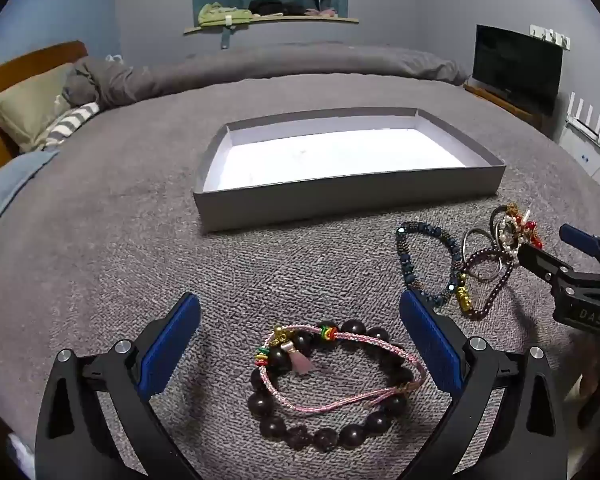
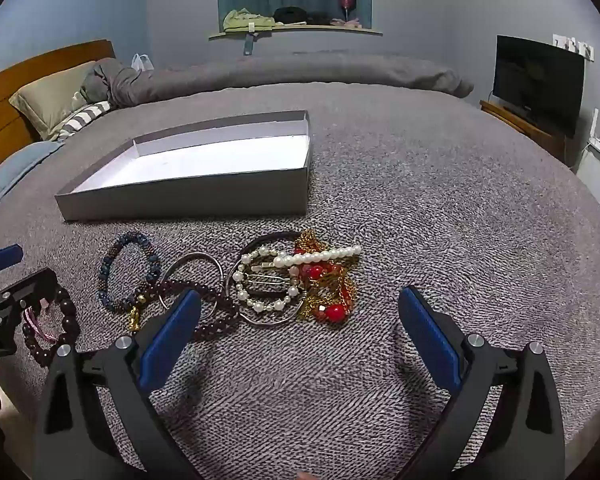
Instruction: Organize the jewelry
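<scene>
Your left claw (image 1: 300,344) gapes released over the dark wooden-bead bracelet (image 1: 324,420), lower centre of the frame, with a limp pink braided cord bracelet (image 1: 364,396) across it — round beads likely roll, so pinch across one strand. Right claw (image 2: 300,332) also released.

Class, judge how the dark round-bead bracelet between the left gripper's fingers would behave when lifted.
The dark bead bracelet probably sags floppily, being separate strung beads. Its glossy round beads may slip. The pink cord bracelet lying across it could come along.
</scene>
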{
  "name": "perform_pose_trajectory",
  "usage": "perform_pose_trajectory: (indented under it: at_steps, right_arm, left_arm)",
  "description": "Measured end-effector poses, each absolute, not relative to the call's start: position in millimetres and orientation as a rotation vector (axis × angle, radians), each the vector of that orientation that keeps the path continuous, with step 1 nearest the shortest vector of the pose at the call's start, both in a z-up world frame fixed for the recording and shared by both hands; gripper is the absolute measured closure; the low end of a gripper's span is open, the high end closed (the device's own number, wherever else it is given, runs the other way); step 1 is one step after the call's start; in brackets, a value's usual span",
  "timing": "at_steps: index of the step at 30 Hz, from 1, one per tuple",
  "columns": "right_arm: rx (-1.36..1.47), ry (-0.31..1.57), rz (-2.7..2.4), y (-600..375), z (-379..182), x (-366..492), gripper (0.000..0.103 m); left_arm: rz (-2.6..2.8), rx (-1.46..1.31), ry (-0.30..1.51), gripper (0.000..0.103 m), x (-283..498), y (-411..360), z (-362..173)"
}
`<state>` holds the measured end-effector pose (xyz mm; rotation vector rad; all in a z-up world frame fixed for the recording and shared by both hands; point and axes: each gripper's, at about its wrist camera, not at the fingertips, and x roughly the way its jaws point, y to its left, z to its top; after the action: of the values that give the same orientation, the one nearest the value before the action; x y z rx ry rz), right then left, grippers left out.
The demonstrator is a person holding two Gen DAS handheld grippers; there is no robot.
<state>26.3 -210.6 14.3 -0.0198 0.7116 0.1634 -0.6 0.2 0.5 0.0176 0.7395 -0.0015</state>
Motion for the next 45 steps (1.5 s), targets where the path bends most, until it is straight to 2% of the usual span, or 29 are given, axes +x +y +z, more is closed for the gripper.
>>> perform_pose_trajectory:
  at_steps: [45]
  right_arm:
    - [-0.028,0.703,0.162,-208,16,21,0.005]
  left_arm:
    - [0.007,0.042,0.743,0.002,-3,0,0]
